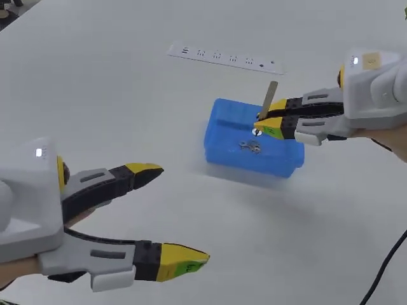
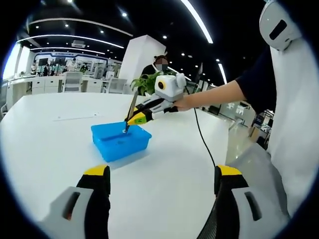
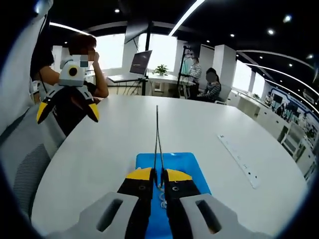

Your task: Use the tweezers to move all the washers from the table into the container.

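Right gripper (image 1: 270,125): jaws pinched nearly together on the steel tweezers (image 1: 271,95), held low on the blades, handle end sticking up and away
Left gripper (image 1: 178,213): jaws spread wide with nothing between them, hovering over bare table (image 1: 95,101) well apart from the work
Container (image 1: 222,136): blue, open-topped, shallow, in the middle of the table with a white power strip (image 1: 222,57) beyond it
Washers (image 1: 250,147): a small cluster lies on the container floor; a bright ring (image 1: 256,132) sits right at the tweezers' tips, too small to tell whether it is pinched or already lying there
Step in hand: probably a drop-off, tips over or inside the container
Risk, stuck washer: a thin washer may cling to a blade when the pinch eases, then ride back out and fall on the table
Risk, bounce: let go from too high, a washer could skip off the hard floor and over the low wall
Risk, nudged container: nothing steadies the light box, so a blade or jaw catching its rim could slide or tip it and spill the cluster
Risk, twisted tool: the smooth blades could roll in the jaws if the tips press against the floor, spoiling later pick-ups
Risk, cable: a dark lead (image 1: 381,267) trails from the right side and could drag the hand off line
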Motion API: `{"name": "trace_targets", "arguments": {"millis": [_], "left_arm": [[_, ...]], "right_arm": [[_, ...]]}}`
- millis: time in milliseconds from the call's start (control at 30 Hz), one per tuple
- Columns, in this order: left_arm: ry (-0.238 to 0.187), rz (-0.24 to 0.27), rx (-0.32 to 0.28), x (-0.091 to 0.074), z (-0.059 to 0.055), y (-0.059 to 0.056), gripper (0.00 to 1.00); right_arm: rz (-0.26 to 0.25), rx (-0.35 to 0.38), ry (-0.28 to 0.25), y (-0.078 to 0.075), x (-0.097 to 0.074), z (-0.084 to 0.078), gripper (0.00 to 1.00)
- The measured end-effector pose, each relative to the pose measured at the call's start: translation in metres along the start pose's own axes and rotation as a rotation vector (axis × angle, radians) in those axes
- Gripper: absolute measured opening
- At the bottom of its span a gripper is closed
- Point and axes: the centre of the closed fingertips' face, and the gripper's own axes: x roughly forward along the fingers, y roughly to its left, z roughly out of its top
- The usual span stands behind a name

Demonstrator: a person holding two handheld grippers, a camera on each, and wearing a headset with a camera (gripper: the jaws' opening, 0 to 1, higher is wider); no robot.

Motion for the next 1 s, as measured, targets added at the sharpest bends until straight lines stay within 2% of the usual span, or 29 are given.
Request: {"name": "trace_targets", "arguments": {"millis": [167, 233, 267, 400, 633, 767, 1000], "left_arm": [[0.022, 0.024, 0.007, 0.005, -0.004, 0.007, 0.99], [0.061, 0.052, 0.055, 0.005, -0.009, 0.014, 0.99], [0.059, 0.053, 0.064, 0.006, -0.008, 0.014, 0.99], [0.040, 0.059, 0.035, 0.007, -0.006, 0.018, 0.99], [0.079, 0.059, 0.038, 0.007, -0.014, 0.020, 0.99], [0.072, 0.070, 0.025, 0.005, -0.014, 0.023, 0.99], [0.075, 0.065, 0.010, 0.003, -0.015, 0.019, 0.99]], "right_arm": [[-0.004, 0.017, 0.008, -0.007, 0.008, -0.012, 0.09], [-0.013, 0.024, 0.015, -0.010, 0.010, -0.017, 0.09], [-0.018, 0.028, 0.018, -0.012, 0.011, -0.019, 0.09], [-0.013, 0.029, 0.025, -0.013, 0.012, -0.023, 0.09], [-0.017, 0.041, 0.034, -0.015, 0.017, -0.032, 0.09], [-0.020, 0.055, 0.053, -0.015, 0.019, -0.040, 0.09], [-0.032, 0.066, 0.047, -0.014, 0.018, -0.039, 0.10]]}}
